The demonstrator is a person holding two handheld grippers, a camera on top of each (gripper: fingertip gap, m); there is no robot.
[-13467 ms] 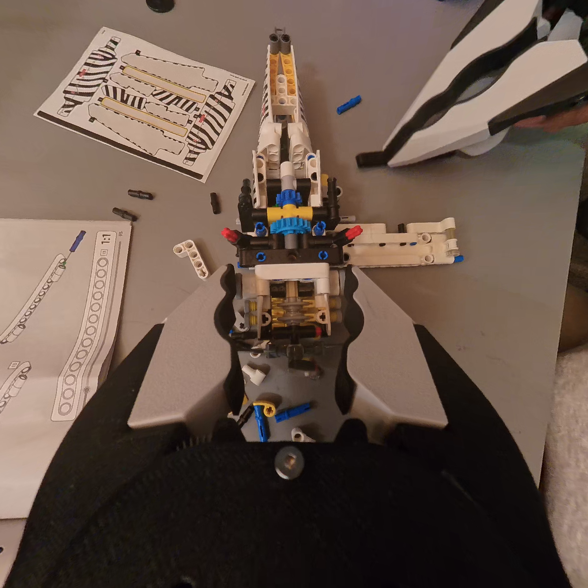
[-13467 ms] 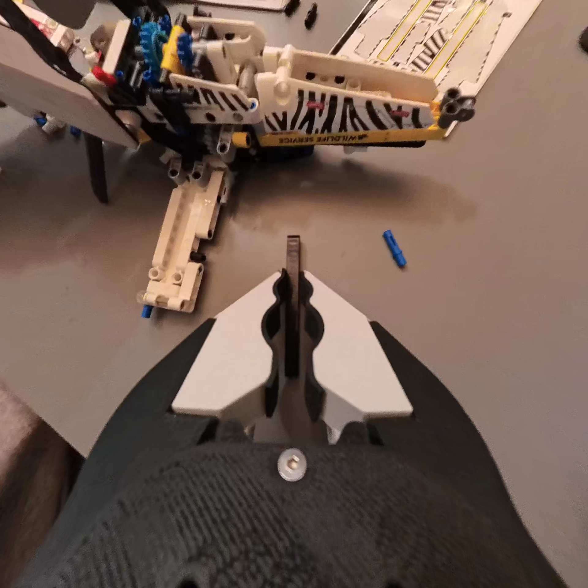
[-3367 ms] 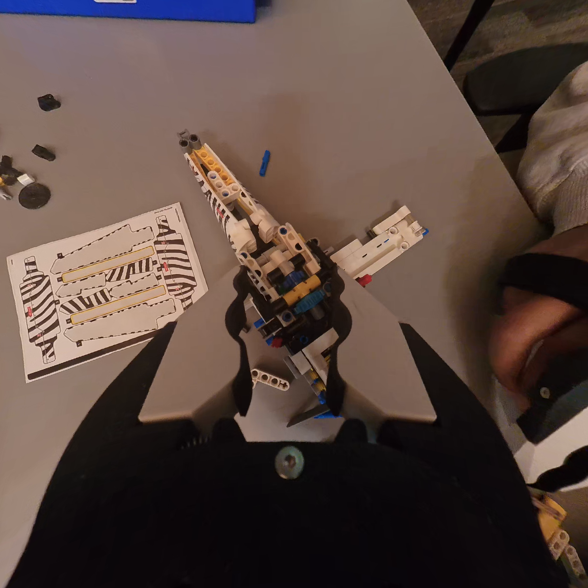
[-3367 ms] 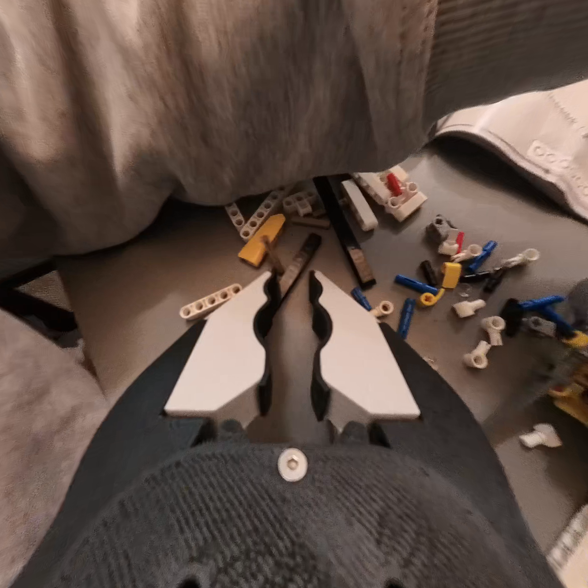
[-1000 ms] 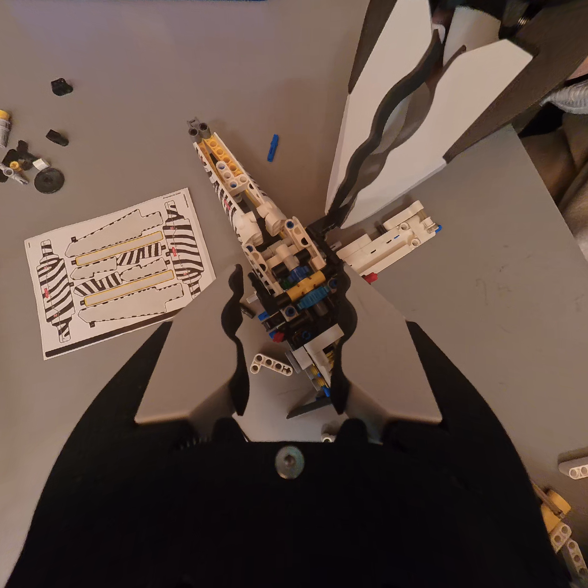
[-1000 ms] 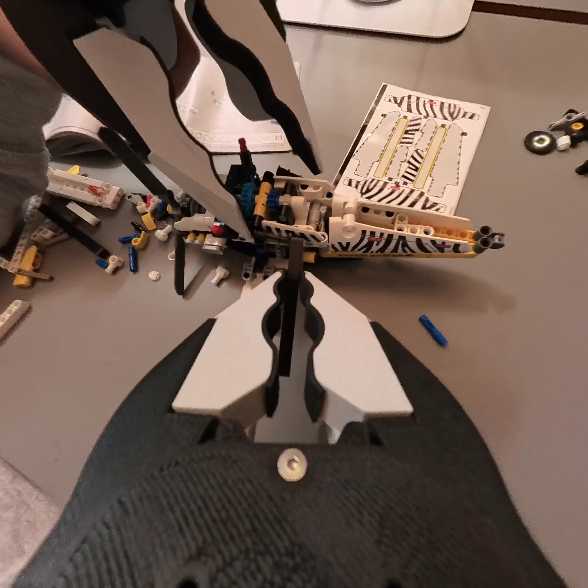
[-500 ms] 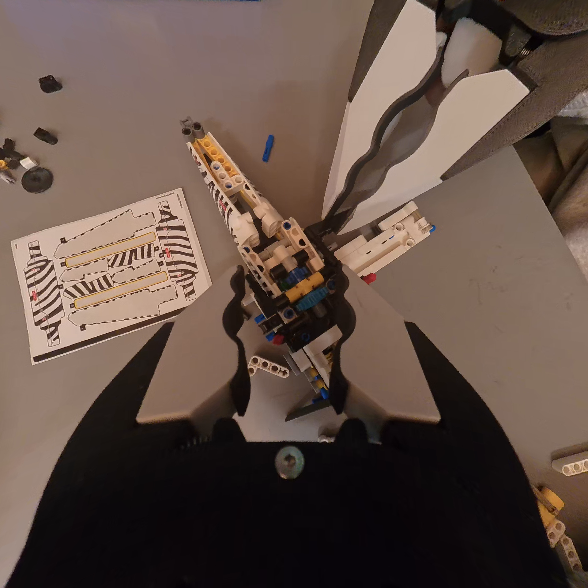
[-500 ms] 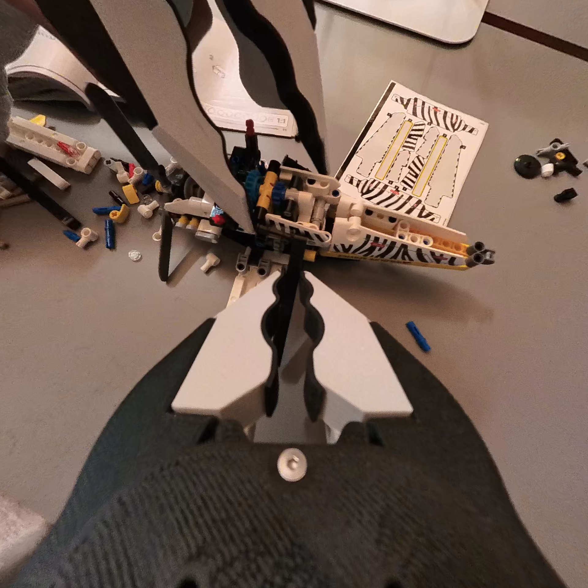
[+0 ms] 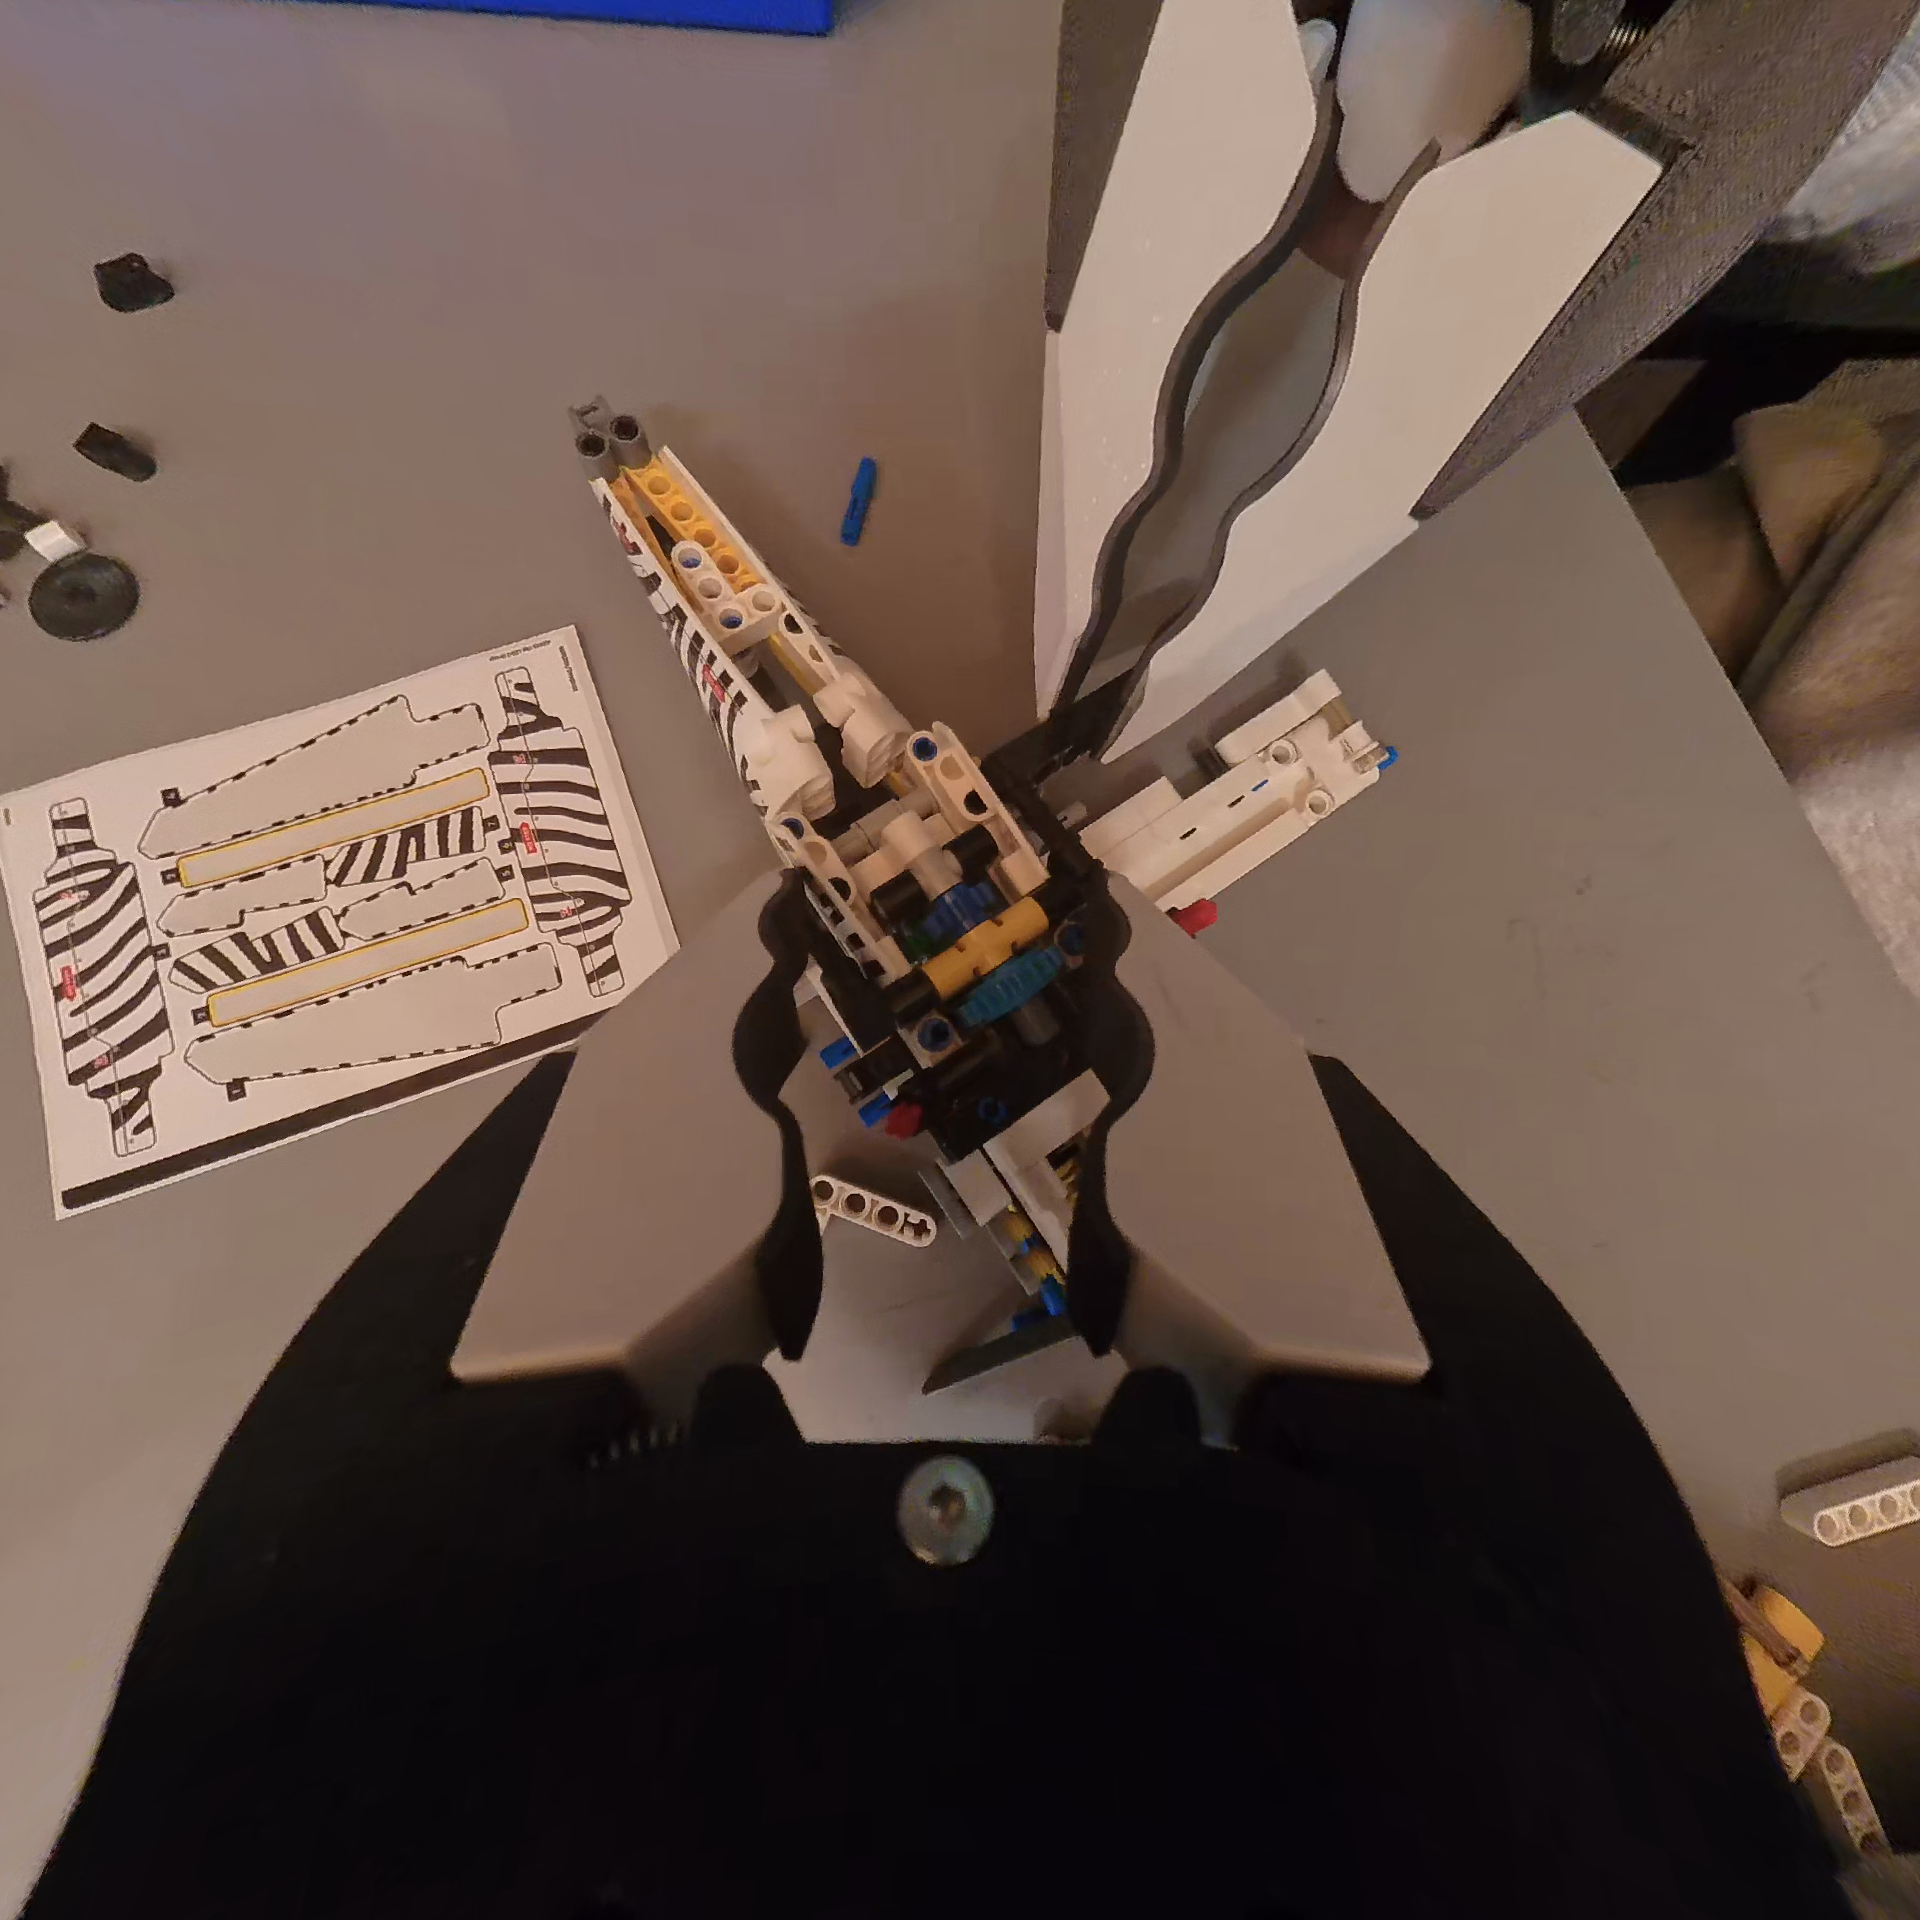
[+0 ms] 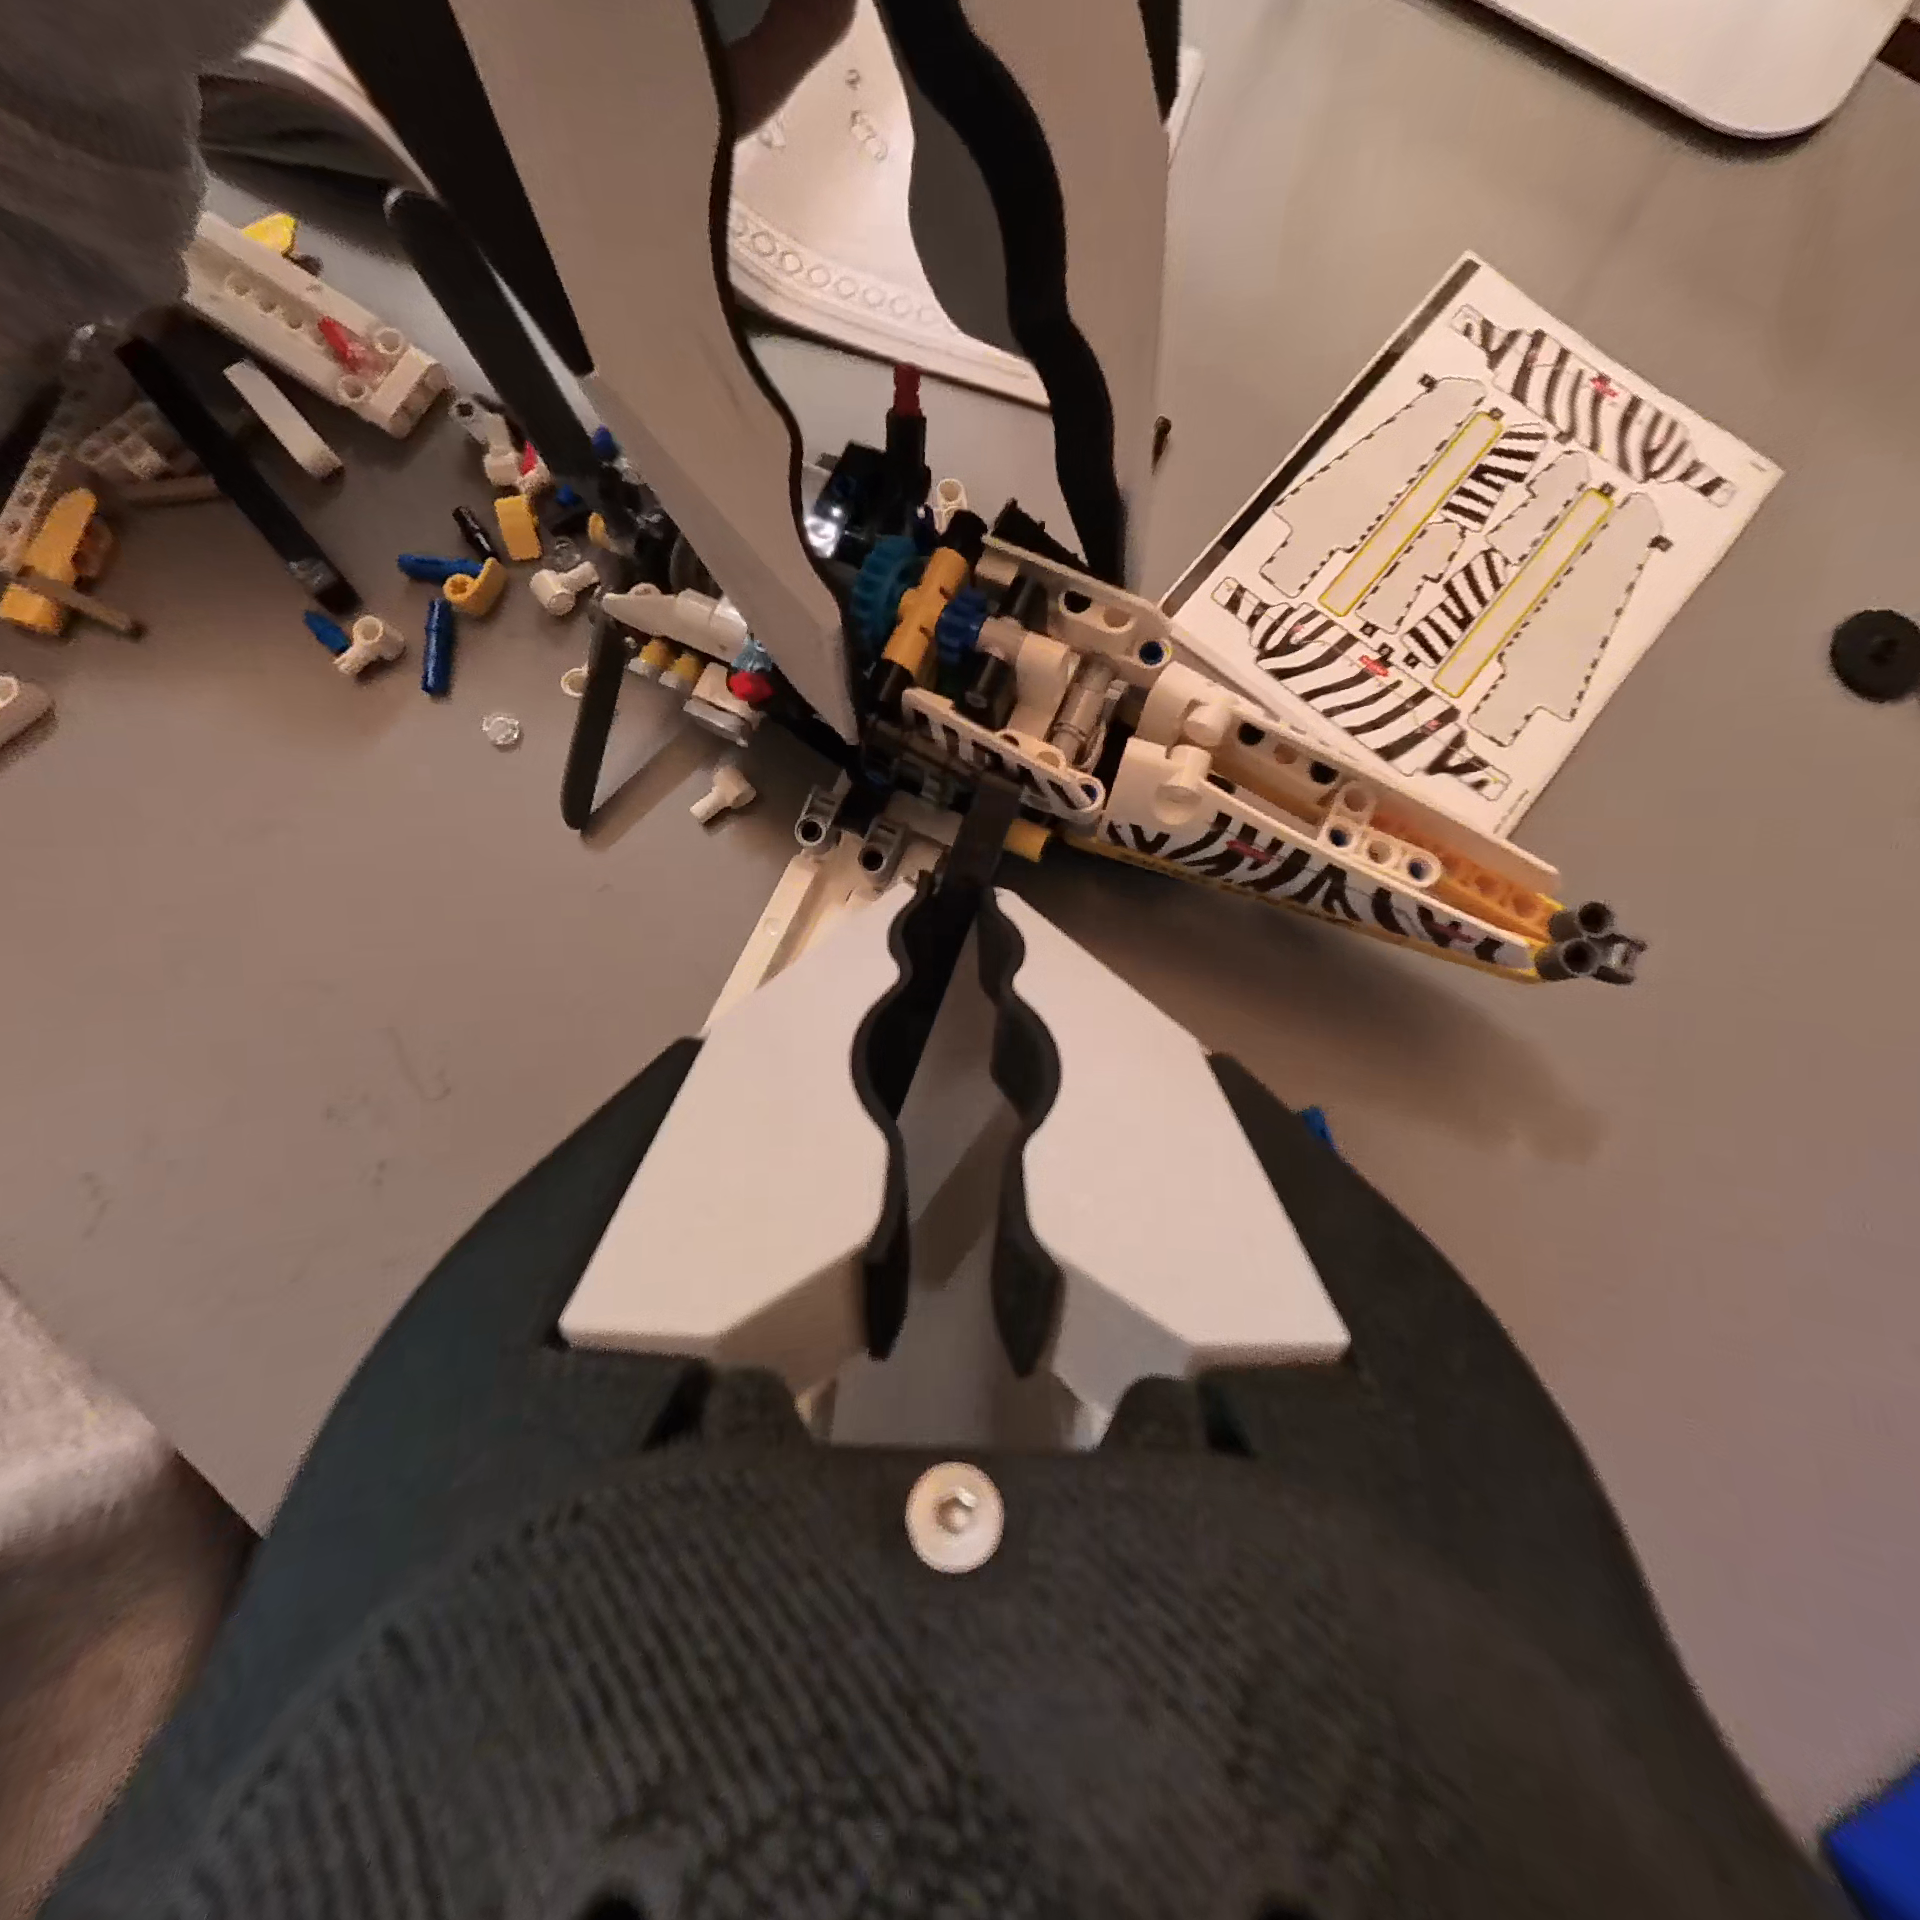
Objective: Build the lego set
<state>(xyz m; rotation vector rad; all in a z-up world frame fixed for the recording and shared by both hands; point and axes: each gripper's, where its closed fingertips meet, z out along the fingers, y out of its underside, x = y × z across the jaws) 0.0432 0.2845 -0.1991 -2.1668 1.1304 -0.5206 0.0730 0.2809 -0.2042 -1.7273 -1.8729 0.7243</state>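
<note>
The right gripper (image 10: pixel 961 914) pinches a thin black beam (image 10: pixel 977 842) between its 2 fingers, edge-on, with the free end poking out toward 12 o'clock and touching the flank of the model (image 10: pixel 1091 717). The beam sits a little skewed in the grip, leaning toward 1 o'clock. That skew is the main risk, in my judgement: if the push goes on along the gripper's own line, the beam may pivot between the fingers or slide past its hole instead of seating.

The left gripper (image 9: pixel 940 935) stands with its jaws spread around the model's black gear block (image 9: pixel 987 977). The right-hand finger lies against the block; at the left-hand finger a sliver of gap shows, so I cannot tell whether the hold is firm. If it is loose, a sideways push from the beam could turn the whole model on the table (image 9: pixel 1558 1039) and spoil the line-up.

From the left gripper, the striped tail runs out toward 11 o'clock and a white arm (image 9: pixel 1247 800) toward 2 o'clock. A sticker sheet (image 9: pixel 312 904) lies at 9 o'clock, a loose blue pin (image 9: pixel 857 501) at 12 o'clock.
</note>
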